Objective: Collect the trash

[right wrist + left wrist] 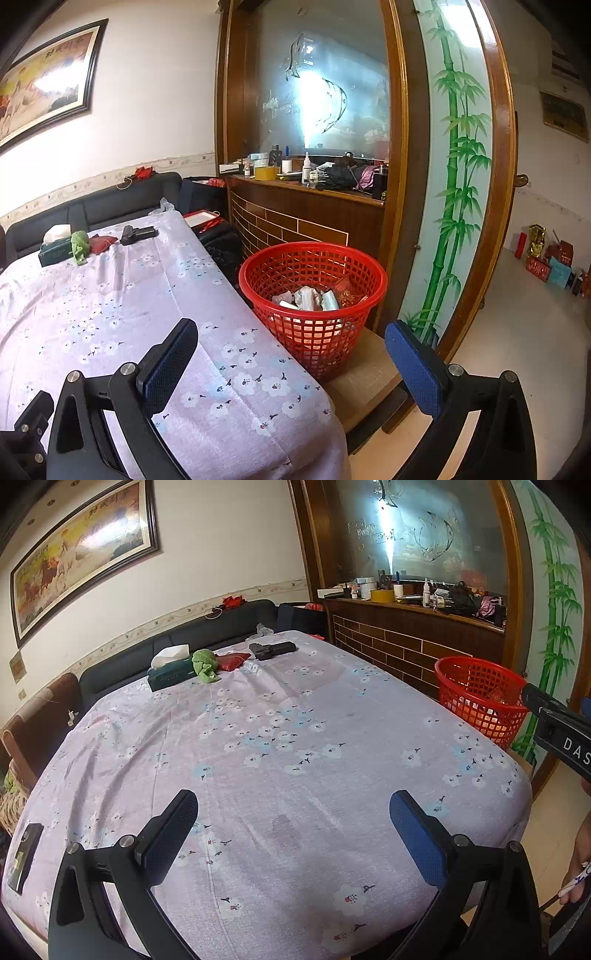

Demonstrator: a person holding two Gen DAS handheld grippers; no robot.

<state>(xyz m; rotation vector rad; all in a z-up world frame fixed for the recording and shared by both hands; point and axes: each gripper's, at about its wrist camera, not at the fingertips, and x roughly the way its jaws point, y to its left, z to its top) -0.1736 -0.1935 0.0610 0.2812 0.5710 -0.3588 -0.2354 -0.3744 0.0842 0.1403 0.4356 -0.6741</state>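
A red mesh basket (314, 314) stands on a low stool beside the table's right edge, holding crumpled wrappers (306, 299) and a red packet. The same basket (480, 698) shows in the left wrist view, past the table's far right corner. My left gripper (293, 827) hovers open over the flowered tablecloth (258, 757) with nothing between its fingers. My right gripper (291, 360) is open and empty above the table's right edge, just short of the basket. Part of the right gripper's body (561, 727) shows at the right edge of the left wrist view.
At the table's far end lie a tissue box (171, 668), a green cloth (205, 664), a red pouch (232, 661) and a black device (271, 650). A phone (26, 856) lies at the near left corner. A dark sofa (147, 653) and a cluttered wooden counter (417, 605) stand behind.
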